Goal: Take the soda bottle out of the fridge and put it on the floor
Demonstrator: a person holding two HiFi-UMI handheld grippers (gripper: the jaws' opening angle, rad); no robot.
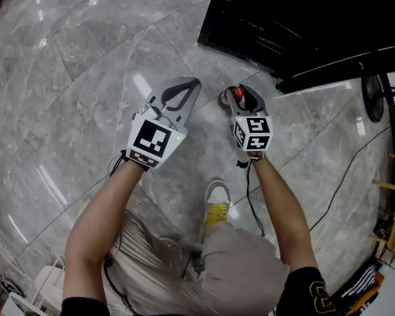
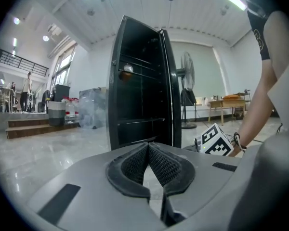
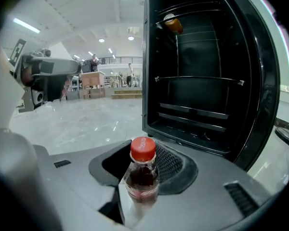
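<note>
Marble floor (image 1: 79,64) lies beneath the right tongs (image 1: 243,99), which pinch the upright soda bottle (image 3: 143,176); left tongs (image 1: 186,89), at nine o'clock, are pressed together, empty.

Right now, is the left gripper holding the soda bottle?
No, the soda bottle sits between the right gripper's jaws; the left gripper's jaws are shut on nothing.

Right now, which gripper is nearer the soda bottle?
Right. The right gripper is closed on the soda bottle; the left gripper, shut and empty, sits beside it, not touching.
</note>
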